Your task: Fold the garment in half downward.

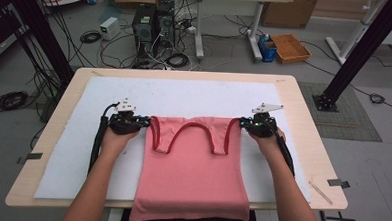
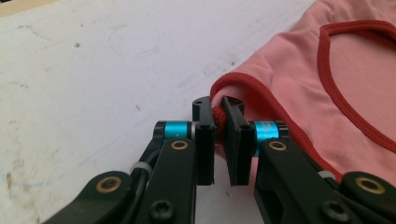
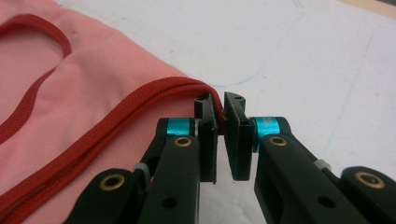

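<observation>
A pink tank top (image 1: 191,165) with dark red trim lies on the white mat, its hem hanging over the table's near edge. My left gripper (image 1: 144,122) is shut on the trimmed edge of the top's left shoulder strap (image 2: 219,116). At the other side, my right gripper (image 1: 243,123) is shut on the red trim at the right strap's corner (image 3: 217,109). In both gripper views the red binding is pinched between the black pads. The garment (image 2: 299,79) spreads away to the right of the left jaws, and the pink cloth (image 3: 93,102) spreads to the left of the right jaws.
The white mat (image 1: 98,136) covers most of the wooden table (image 1: 302,145). Two tape strips sit near the table's side edges. Beyond the table, computer towers (image 1: 152,23), cables, an orange basket (image 1: 290,47) and black frame posts stand on the floor.
</observation>
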